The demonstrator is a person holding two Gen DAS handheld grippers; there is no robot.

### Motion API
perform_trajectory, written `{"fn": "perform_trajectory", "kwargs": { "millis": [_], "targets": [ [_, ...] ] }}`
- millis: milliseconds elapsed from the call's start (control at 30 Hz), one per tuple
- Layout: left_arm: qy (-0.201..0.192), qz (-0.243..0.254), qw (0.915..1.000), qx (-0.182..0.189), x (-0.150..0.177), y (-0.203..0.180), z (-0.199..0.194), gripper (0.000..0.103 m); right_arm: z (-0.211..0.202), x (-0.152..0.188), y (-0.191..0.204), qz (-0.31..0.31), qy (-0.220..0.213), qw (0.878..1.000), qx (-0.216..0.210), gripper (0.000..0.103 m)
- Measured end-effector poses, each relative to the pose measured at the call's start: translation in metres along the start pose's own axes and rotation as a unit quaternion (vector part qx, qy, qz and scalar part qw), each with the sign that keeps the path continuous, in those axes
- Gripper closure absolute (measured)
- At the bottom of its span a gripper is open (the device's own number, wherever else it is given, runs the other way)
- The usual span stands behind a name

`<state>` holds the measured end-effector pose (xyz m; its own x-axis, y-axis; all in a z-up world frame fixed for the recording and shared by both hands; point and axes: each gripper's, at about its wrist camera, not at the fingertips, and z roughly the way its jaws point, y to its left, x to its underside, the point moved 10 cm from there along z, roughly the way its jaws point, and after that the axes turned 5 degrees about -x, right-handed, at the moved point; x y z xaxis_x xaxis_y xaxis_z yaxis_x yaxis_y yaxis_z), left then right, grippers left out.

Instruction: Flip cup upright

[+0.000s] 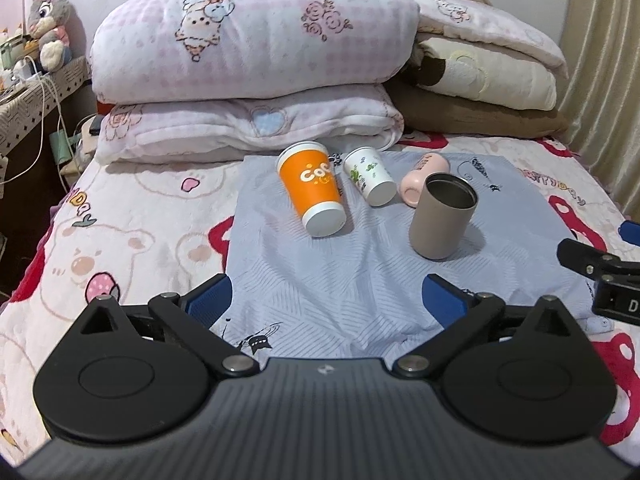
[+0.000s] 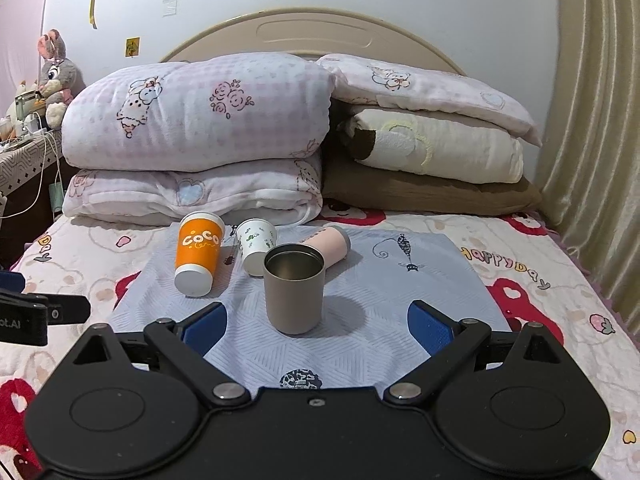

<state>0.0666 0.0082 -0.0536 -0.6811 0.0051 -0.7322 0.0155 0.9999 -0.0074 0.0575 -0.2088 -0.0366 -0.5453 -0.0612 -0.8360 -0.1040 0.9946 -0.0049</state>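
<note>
A grey-brown metal cup (image 1: 442, 216) (image 2: 294, 288) stands upright, mouth up, on a pale blue cloth (image 1: 360, 272) (image 2: 360, 280). An orange cup (image 1: 312, 188) (image 2: 198, 256) lies on its side, base toward me. A small white cup with green print (image 1: 370, 176) (image 2: 256, 246) lies on its side beside it. A pink cup (image 1: 422, 178) (image 2: 326, 246) lies behind the metal cup. My left gripper (image 1: 326, 300) is open and empty, short of the cups. My right gripper (image 2: 316, 326) is open and empty, its jaws wide just in front of the metal cup.
Folded pink quilts (image 1: 248, 60) (image 2: 200, 120) and brown and cream blankets (image 2: 432, 160) are stacked behind the cups. A curtain (image 2: 592, 120) hangs at the right. A bedside table with a plush rabbit (image 1: 48, 20) and cables stands at the left. The right gripper's tip (image 1: 600, 272) shows at right.
</note>
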Motion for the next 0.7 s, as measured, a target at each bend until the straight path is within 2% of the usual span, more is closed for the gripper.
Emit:
{"fn": "perform_trajectory", "kwargs": {
  "millis": [600, 700],
  "targets": [
    [0.023, -0.002, 0.9995, -0.021, 0.005, 0.011, 0.0, 0.0, 0.0, 0.001, 0.001, -0.004, 0.005, 1.0, 0.008, 0.004],
    [0.017, 0.003, 0.9996, -0.024, 0.004, 0.01, -0.004, 0.0, -0.001, 0.001, 0.0, -0.002, 0.004, 1.0, 0.009, 0.004]
  ]
}}
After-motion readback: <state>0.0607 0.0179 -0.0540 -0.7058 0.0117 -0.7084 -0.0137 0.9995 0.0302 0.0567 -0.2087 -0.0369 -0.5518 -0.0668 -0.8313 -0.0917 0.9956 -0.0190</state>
